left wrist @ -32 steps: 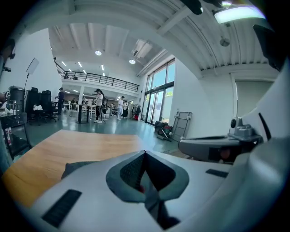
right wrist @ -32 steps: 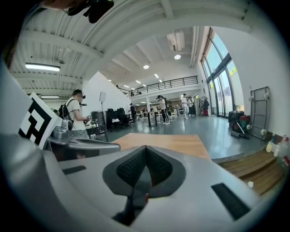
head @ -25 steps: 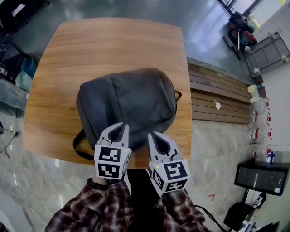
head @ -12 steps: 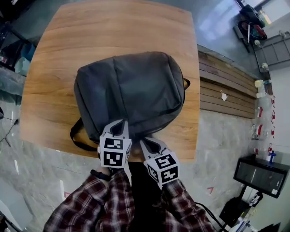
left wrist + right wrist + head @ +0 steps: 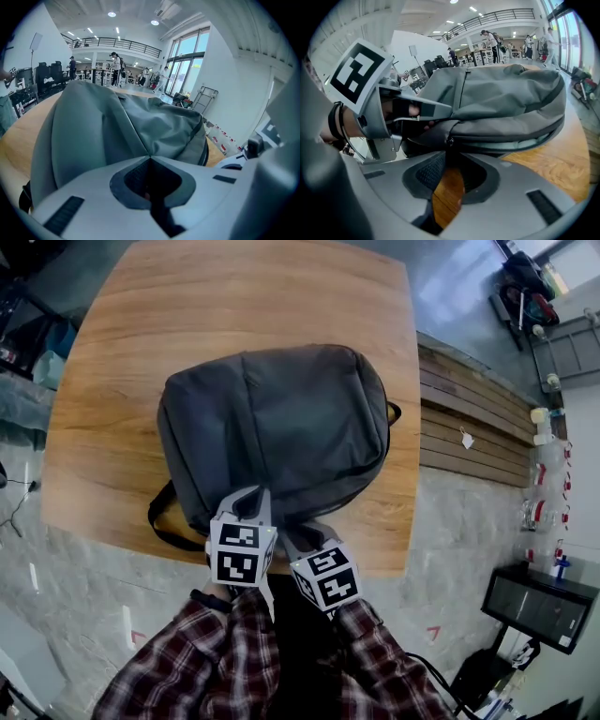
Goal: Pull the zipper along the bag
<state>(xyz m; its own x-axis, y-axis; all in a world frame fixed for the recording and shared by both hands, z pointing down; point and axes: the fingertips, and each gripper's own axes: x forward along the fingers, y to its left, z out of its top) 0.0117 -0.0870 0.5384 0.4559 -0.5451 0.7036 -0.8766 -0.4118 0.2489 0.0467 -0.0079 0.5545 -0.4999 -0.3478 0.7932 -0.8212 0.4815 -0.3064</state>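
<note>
A grey backpack lies flat on the wooden table, with its bottom end toward me. My left gripper sits at that near edge, shut on a fold of the bag's fabric. Just to its right, my right gripper is at the bag's lower side. In the right gripper view its jaws are shut on the dark zipper pull hanging from the slider. From there the zipper line runs off to the right along the backpack. The left gripper's marker cube shows close by on the left.
A black strap loops out of the bag's near left corner onto the table. The table's front edge is directly under both grippers. A slatted wooden bench stands to the right of the table on a grey floor.
Both grippers stood open short of the bag a second ago. They have moved forward to its near edge and shut, the left on fabric and the right at the zipper.
</note>
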